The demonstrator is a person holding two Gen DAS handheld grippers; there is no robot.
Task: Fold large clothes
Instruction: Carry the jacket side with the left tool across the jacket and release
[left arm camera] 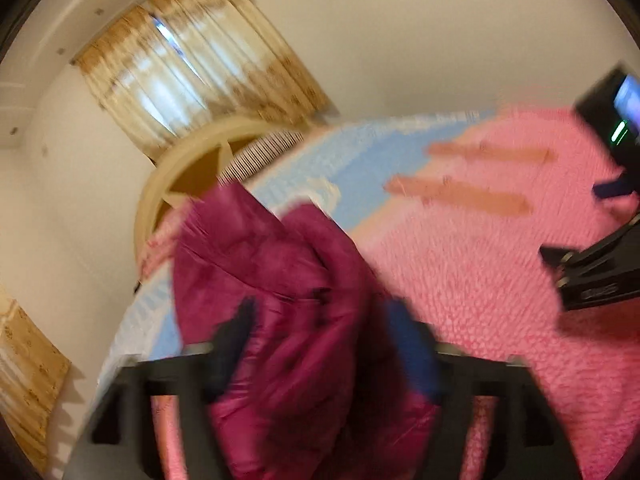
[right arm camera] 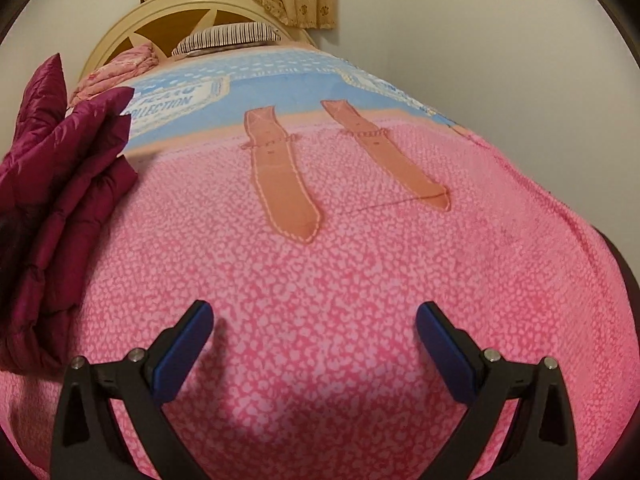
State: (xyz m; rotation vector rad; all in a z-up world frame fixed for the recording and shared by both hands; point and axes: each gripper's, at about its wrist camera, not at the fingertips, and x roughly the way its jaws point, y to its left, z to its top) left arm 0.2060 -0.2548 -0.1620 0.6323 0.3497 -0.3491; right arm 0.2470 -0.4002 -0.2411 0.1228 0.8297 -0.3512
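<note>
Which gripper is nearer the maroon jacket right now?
Left. The left gripper is open right at the maroon jacket, fabric between its fingers. The right gripper is open over bare pink blanket, jacket well off to its left.

Left wrist view is heavily smeared by motion blur; the curtain (left arm camera: 192,80) is backlit by daylight. Right wrist view is sharp and evenly, warmly lit, with soft shadows cast on the pink blanket (right arm camera: 340,280). Fisheye bending and dark corners are seen in both.
</note>
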